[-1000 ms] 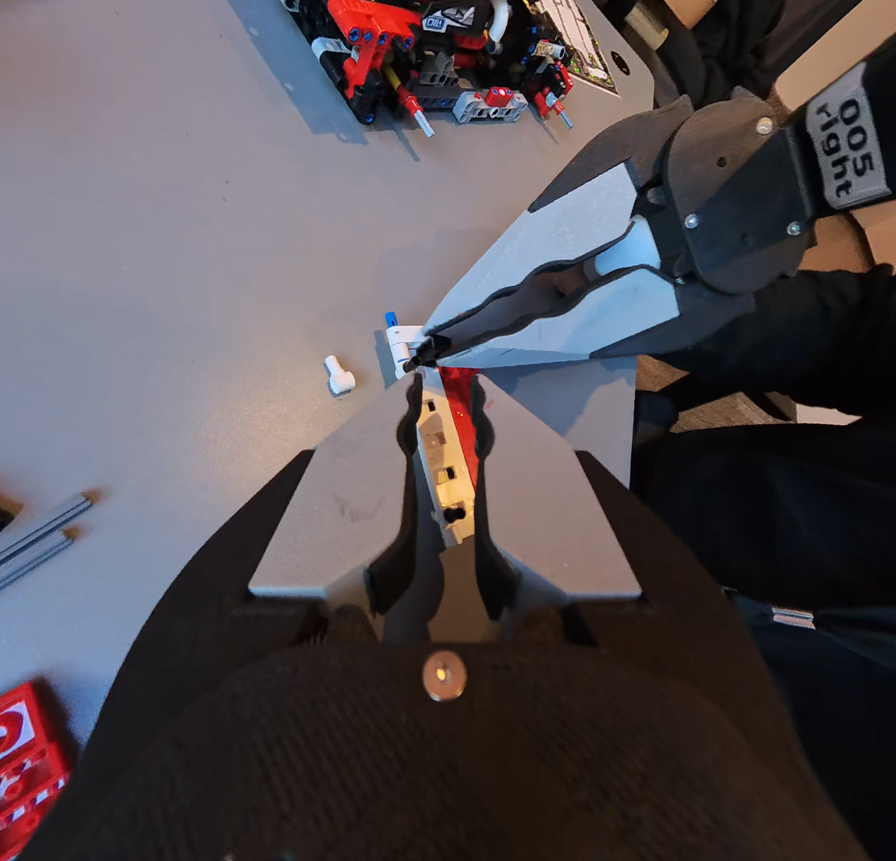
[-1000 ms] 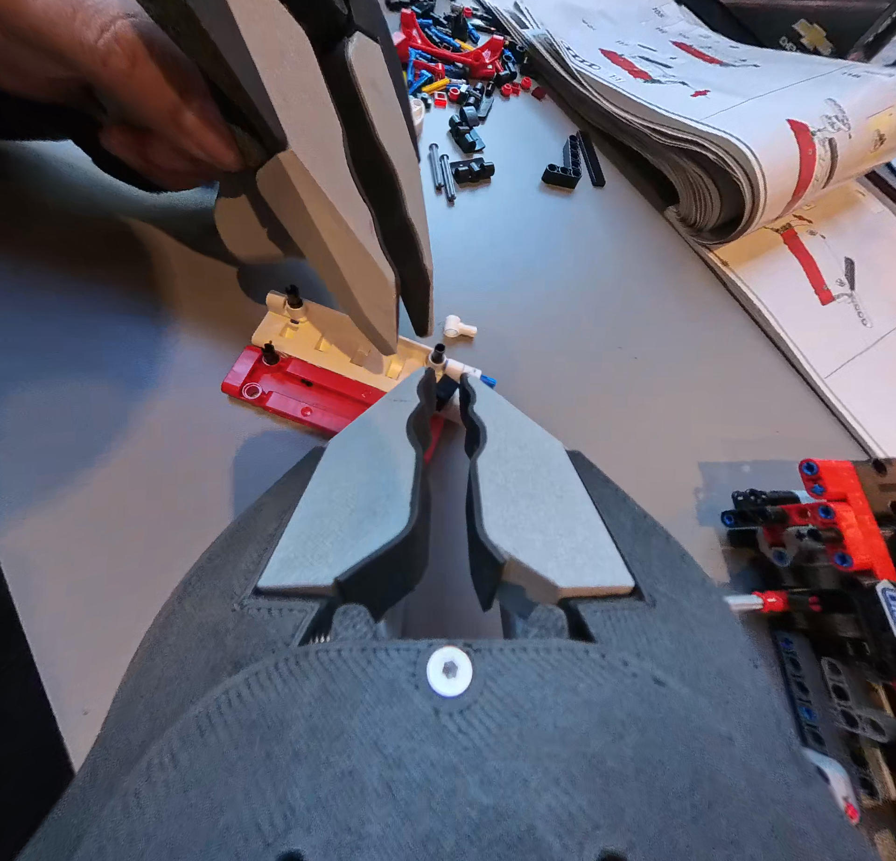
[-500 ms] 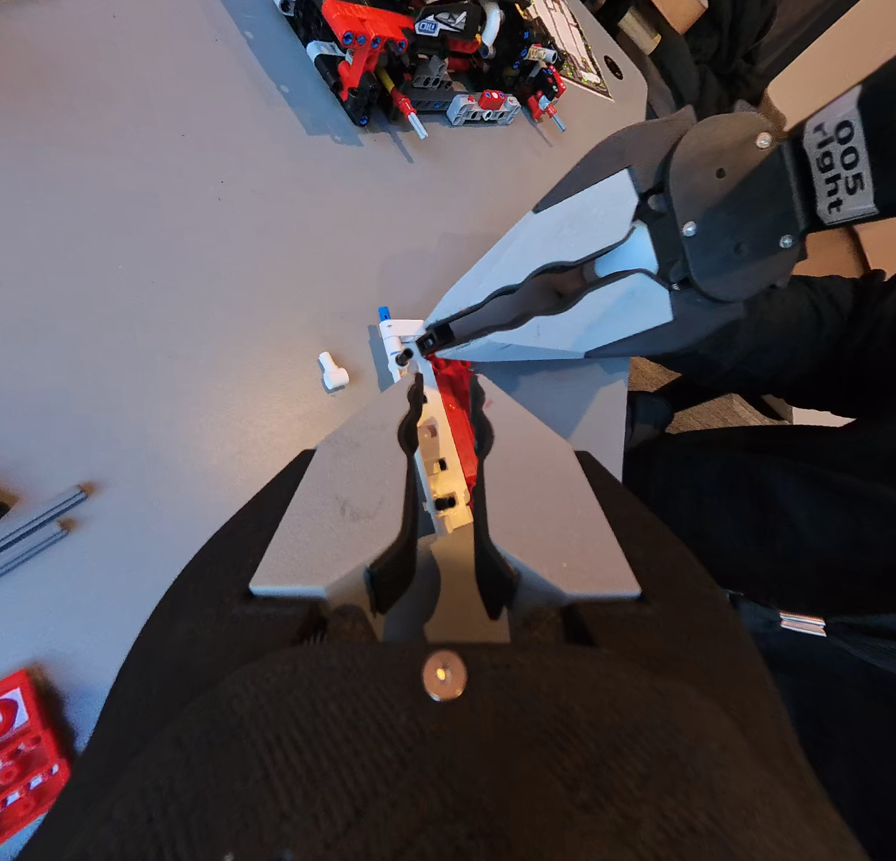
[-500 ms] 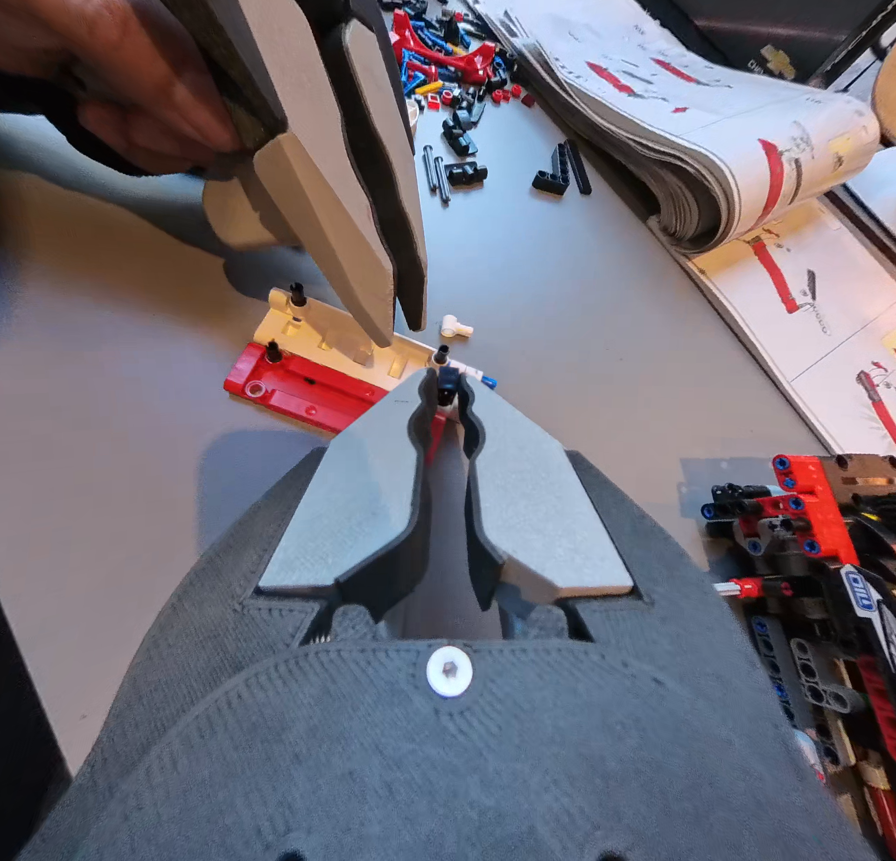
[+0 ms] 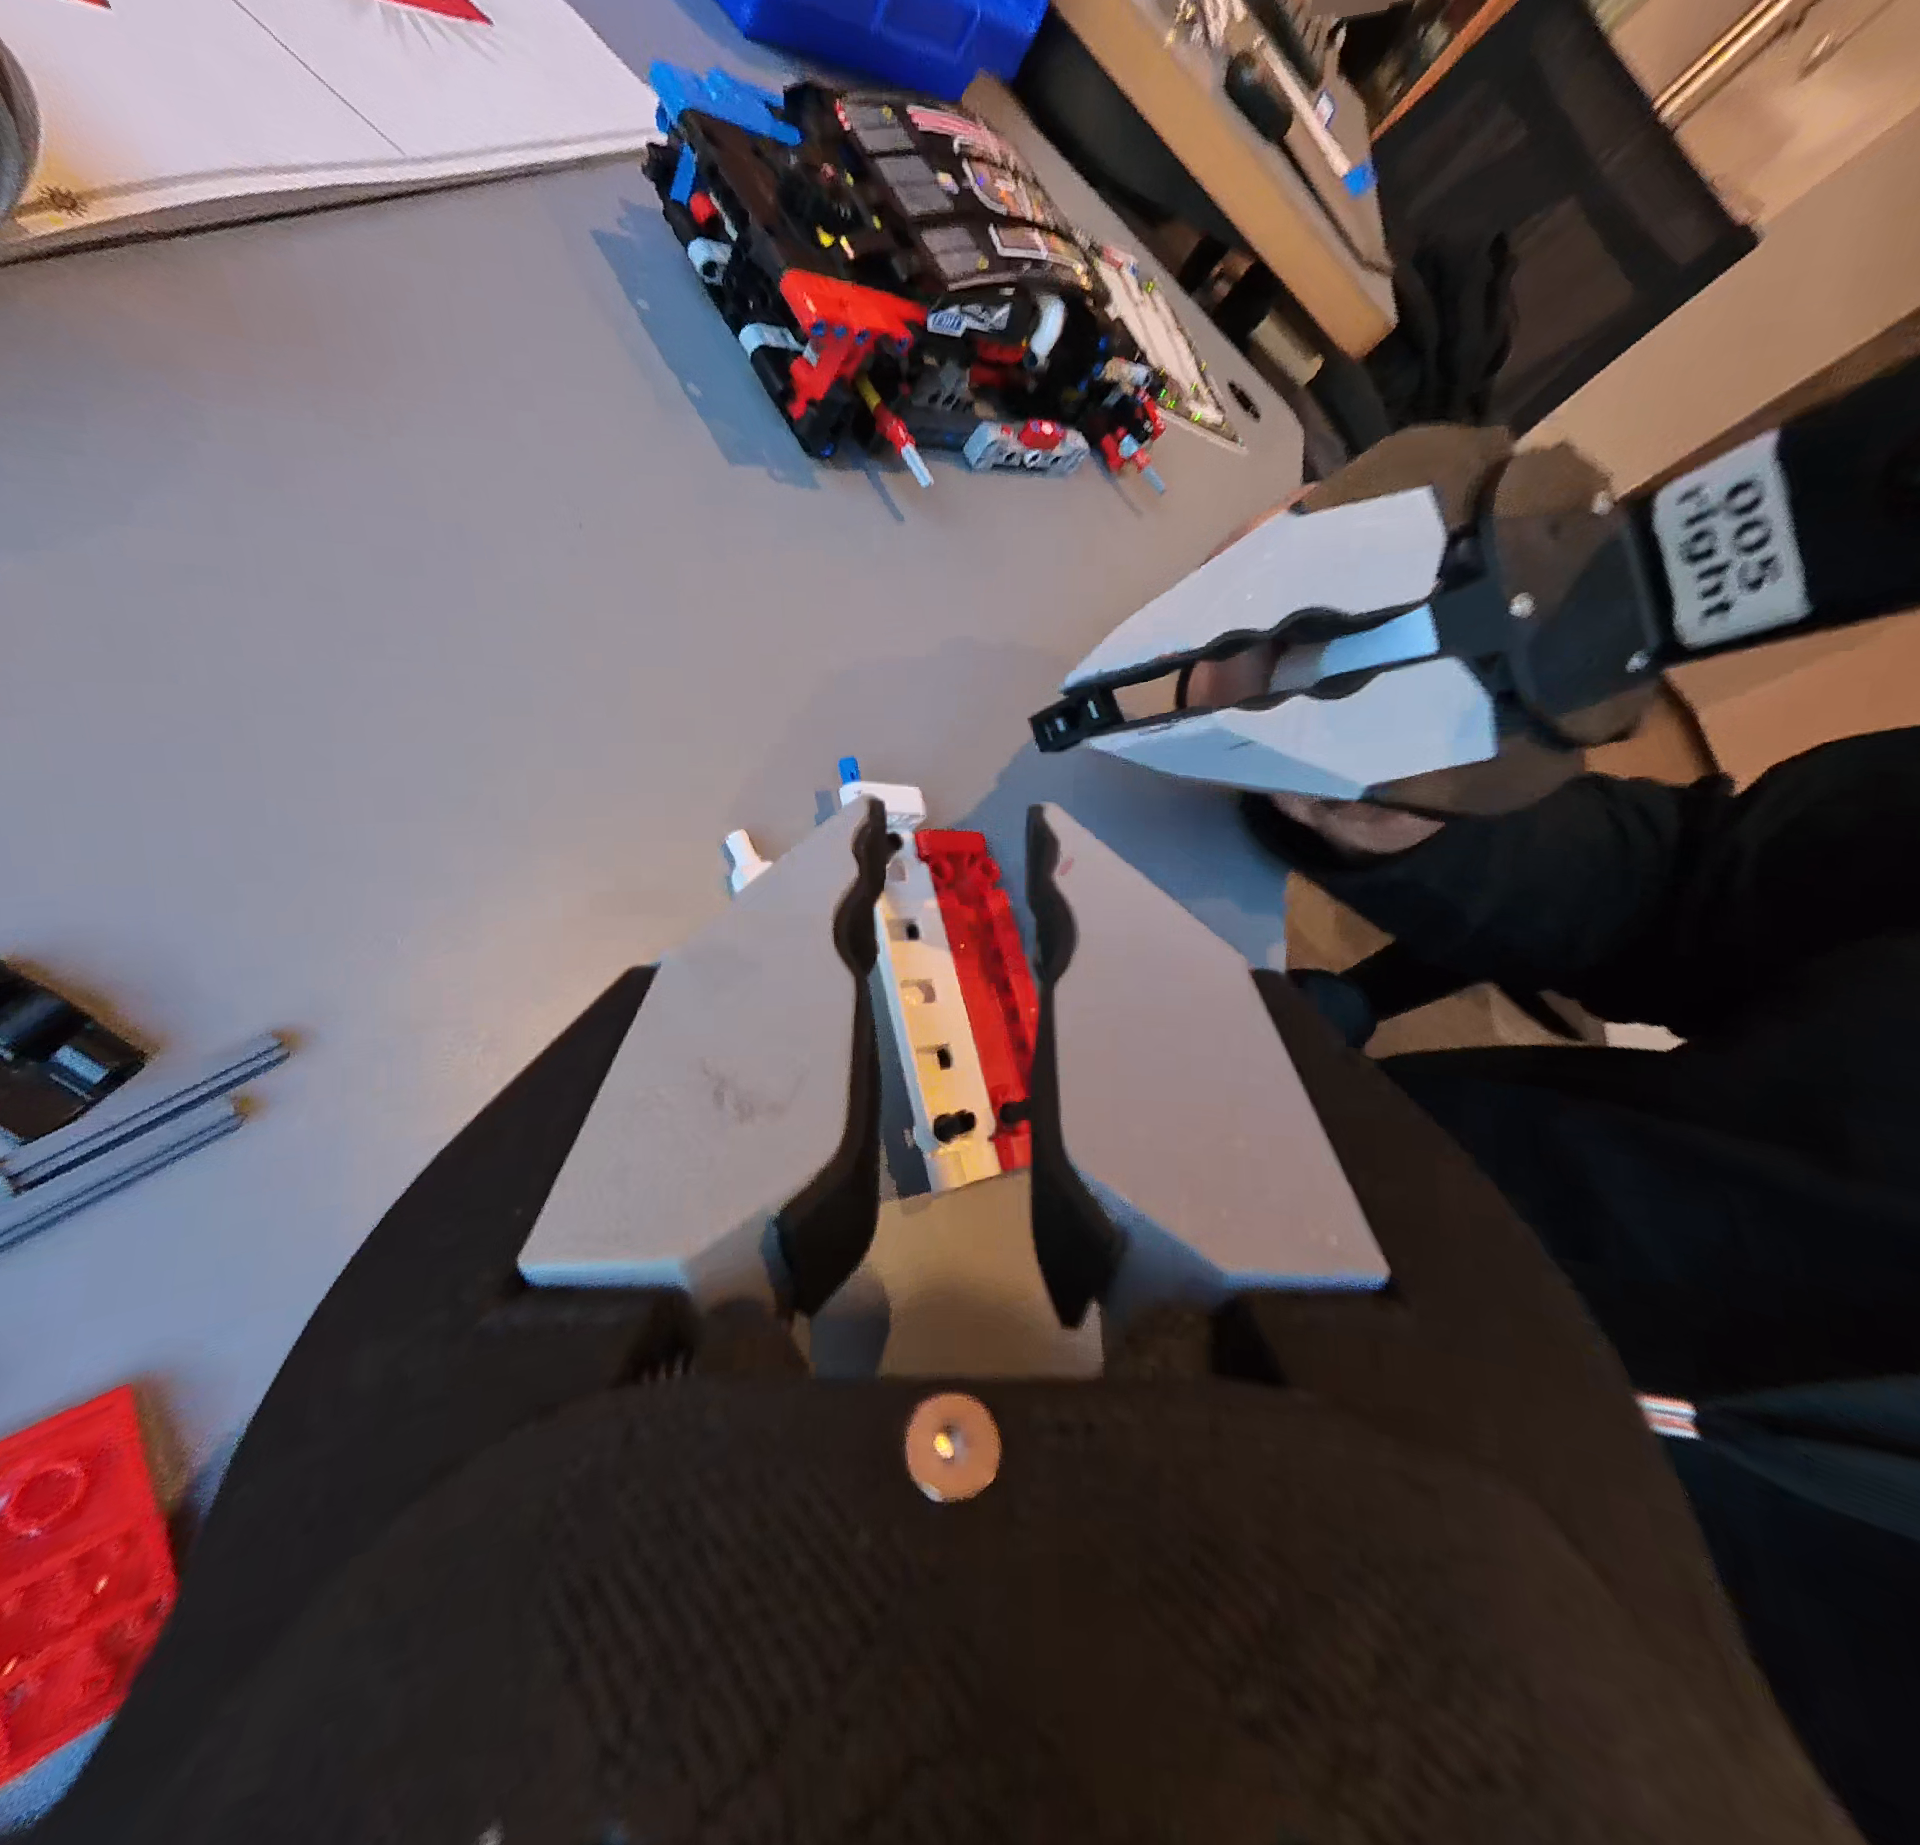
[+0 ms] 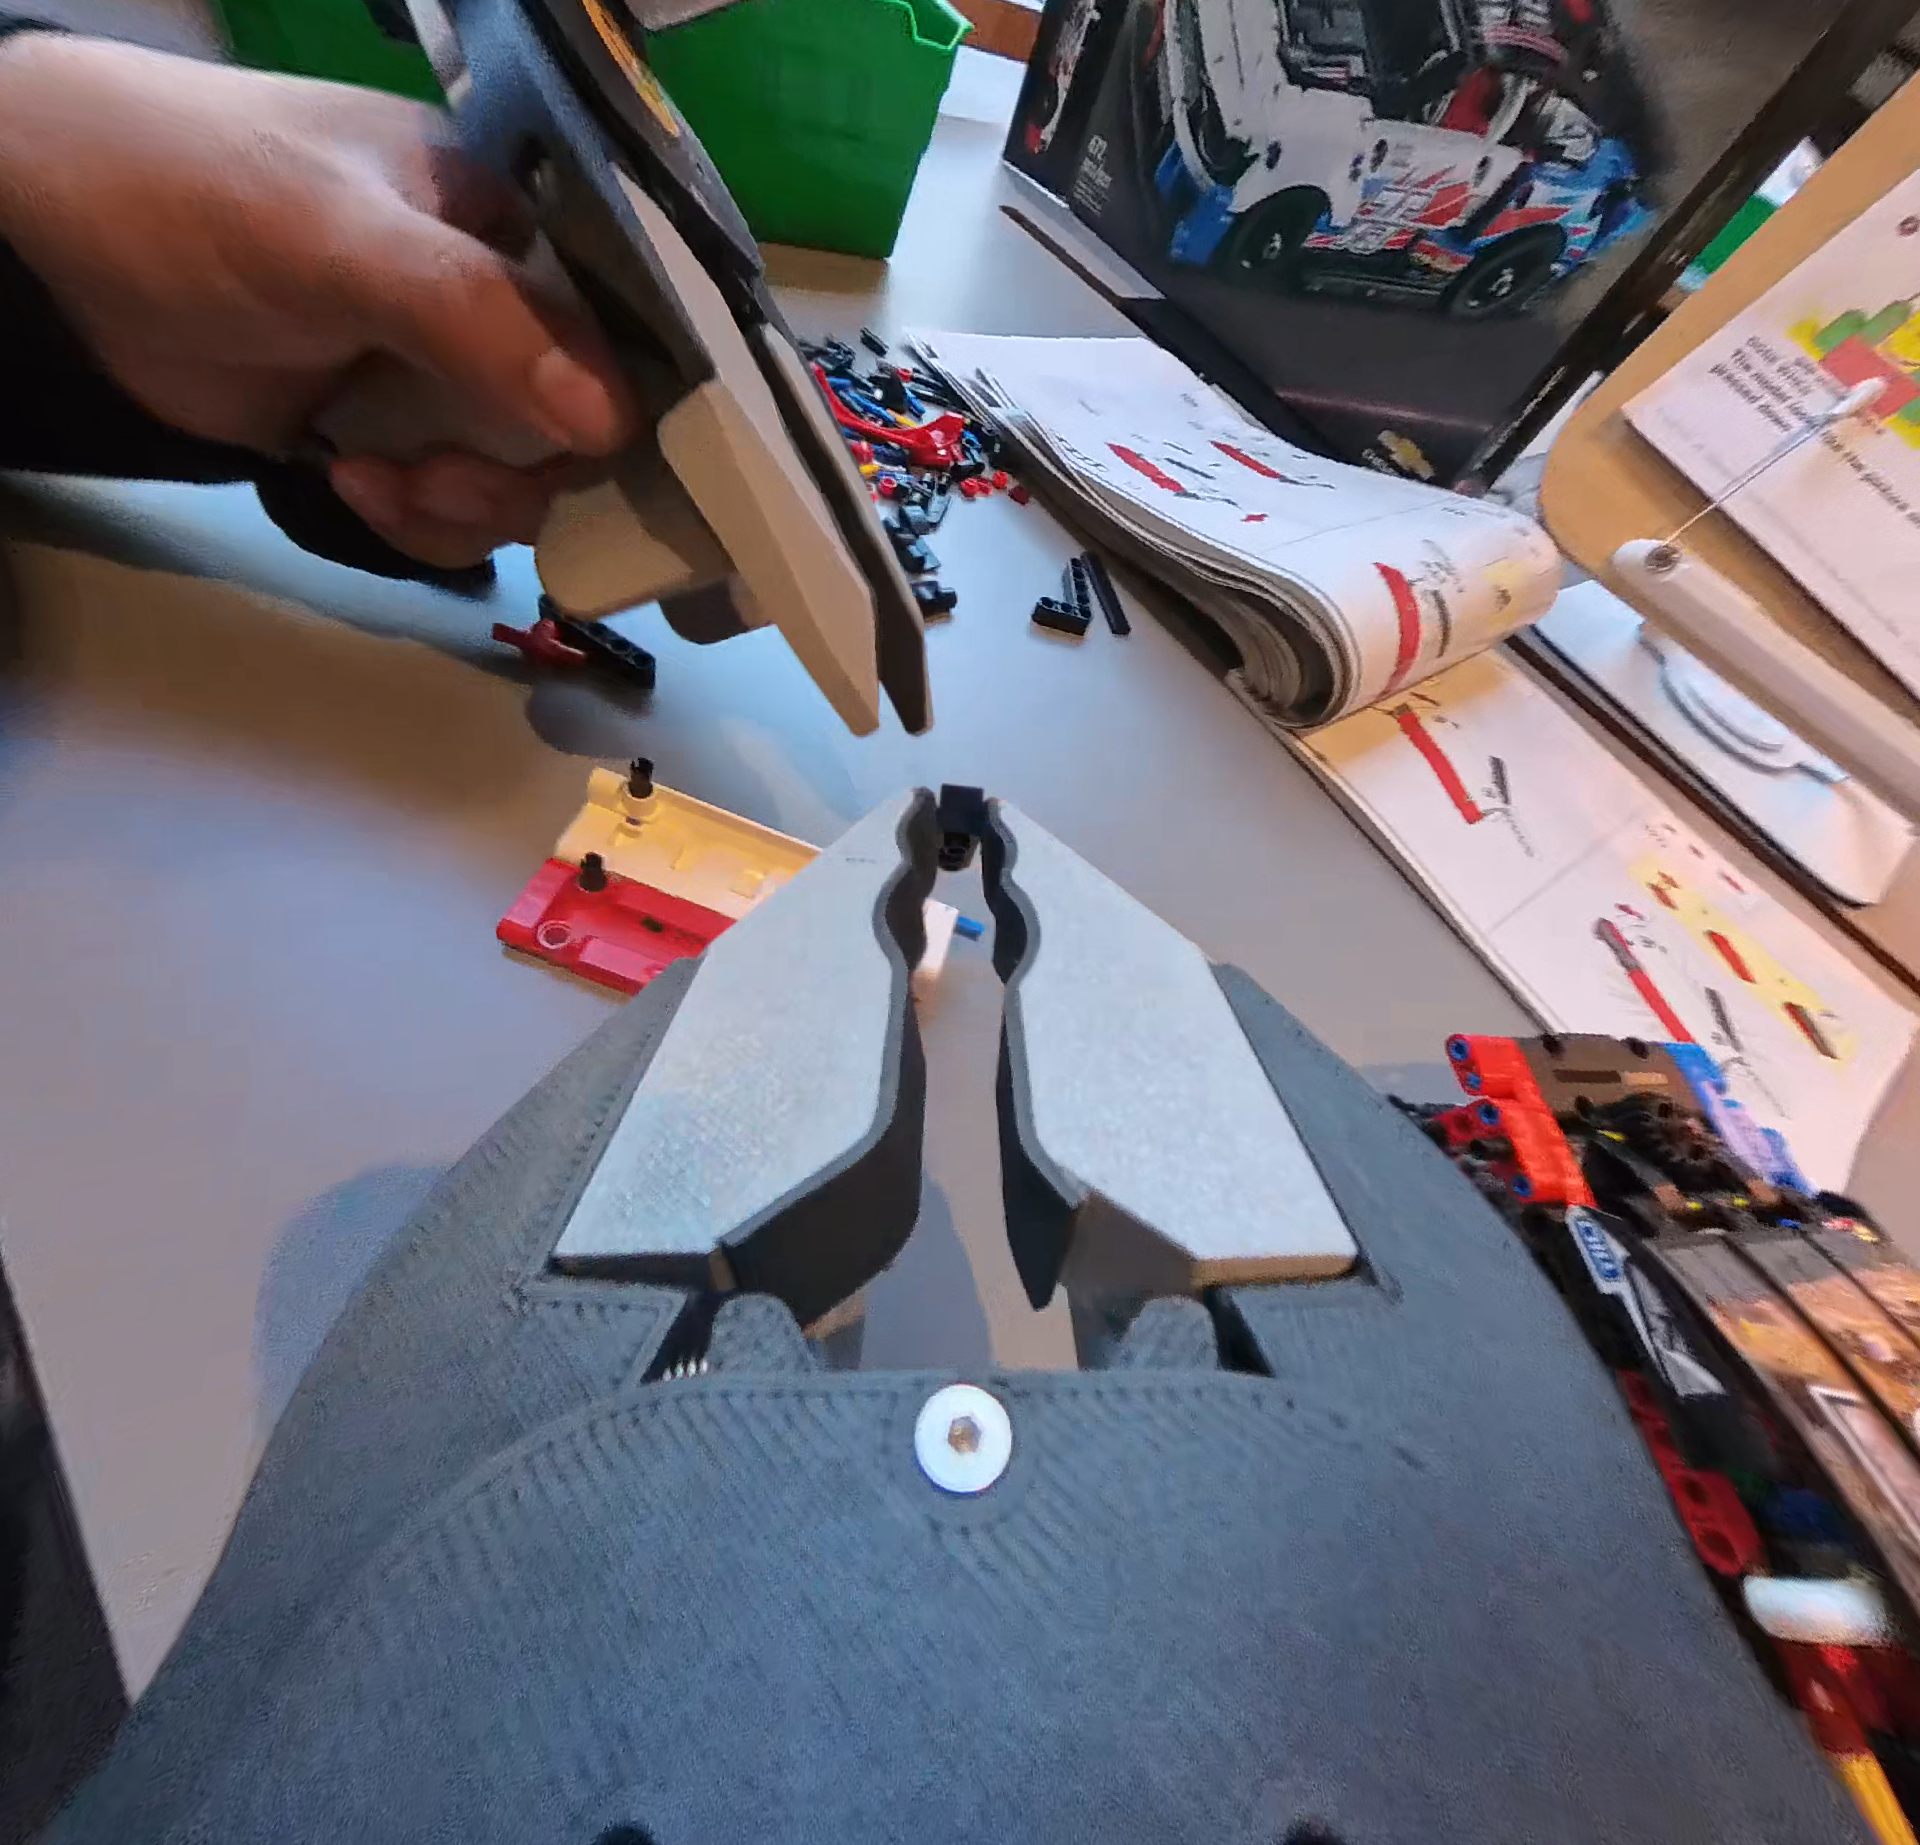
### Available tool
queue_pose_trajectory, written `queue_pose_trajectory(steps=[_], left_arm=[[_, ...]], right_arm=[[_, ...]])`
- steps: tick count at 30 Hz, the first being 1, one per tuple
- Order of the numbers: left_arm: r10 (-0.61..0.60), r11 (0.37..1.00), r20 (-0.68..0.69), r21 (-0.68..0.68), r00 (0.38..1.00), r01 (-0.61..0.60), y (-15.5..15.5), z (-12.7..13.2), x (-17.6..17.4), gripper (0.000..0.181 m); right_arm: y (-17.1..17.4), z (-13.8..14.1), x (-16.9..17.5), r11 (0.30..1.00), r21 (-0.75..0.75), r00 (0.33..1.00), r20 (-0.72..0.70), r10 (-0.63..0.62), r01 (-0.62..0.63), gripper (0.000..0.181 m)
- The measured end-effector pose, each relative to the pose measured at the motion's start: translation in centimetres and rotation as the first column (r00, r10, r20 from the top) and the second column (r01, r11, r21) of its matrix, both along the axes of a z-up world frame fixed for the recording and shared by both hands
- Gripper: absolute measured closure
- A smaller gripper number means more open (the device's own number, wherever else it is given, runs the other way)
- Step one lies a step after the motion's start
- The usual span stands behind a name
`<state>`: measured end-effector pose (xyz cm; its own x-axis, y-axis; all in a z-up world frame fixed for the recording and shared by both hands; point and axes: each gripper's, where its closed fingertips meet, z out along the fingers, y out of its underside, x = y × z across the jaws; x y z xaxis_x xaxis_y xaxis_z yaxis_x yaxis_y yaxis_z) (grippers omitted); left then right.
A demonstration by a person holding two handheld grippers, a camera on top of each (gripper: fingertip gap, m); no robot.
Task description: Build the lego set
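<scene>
In the left wrist view, the left gripper (image 5: 951, 827) is hovering with jaws spread over the flat red-and-white lego panel (image 5: 961, 1006) lying on the grey worktop (image 5: 416, 652); at two o'clock the right gripper (image 5: 1070, 723) is pinching a small black lego connector (image 5: 1068, 723). In the right wrist view, the right gripper (image 6: 958, 827) is gripping that connector (image 6: 956, 821), with the panel (image 6: 644, 891) at nine o'clock and the half-built car model (image 6: 1621, 1172) at three o'clock.

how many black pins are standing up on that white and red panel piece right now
2, in the right wrist view: one black pin on the white strip at the white and red panel's far left corner, one black pin on the red strip. The right gripper hides the panel's right end.
</scene>
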<state>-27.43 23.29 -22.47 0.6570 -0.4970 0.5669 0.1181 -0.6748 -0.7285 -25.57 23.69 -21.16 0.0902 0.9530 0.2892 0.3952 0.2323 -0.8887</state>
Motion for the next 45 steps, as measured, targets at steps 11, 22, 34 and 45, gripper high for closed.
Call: queue_pose_trajectory(steps=[11,22,34,45], left_arm=[[0.039,0.999,0.207,-0.023,0.977,-0.035,1.2,2.7,0.4,0.139],[-0.3,0.936,0.108,0.228,0.948,0.27,-1.4,4.0,2.7,0.15],[-0.388,0.862,0.097,0.389,0.917,0.324,-2.6,6.1,4.3,0.165],[-0.399,0.845,0.019,0.395,0.917,0.359,-3.1,5.3,4.8,0.175]], right_arm=[[-0.2,3.4,0.8,0.959,0.282,0.986,-0.164,0.018,0.029,0.176],[-1.8,5.7,1.4,0.975,0.063,0.901,-0.373,0.222,-0.214,0.176],[-3.1,5.9,1.5,0.932,-0.04,0.838,-0.453,0.305,-0.361,0.176],[-3.7,5.2,1.6,0.918,-0.044,0.837,-0.429,0.338,-0.393,0.176]])
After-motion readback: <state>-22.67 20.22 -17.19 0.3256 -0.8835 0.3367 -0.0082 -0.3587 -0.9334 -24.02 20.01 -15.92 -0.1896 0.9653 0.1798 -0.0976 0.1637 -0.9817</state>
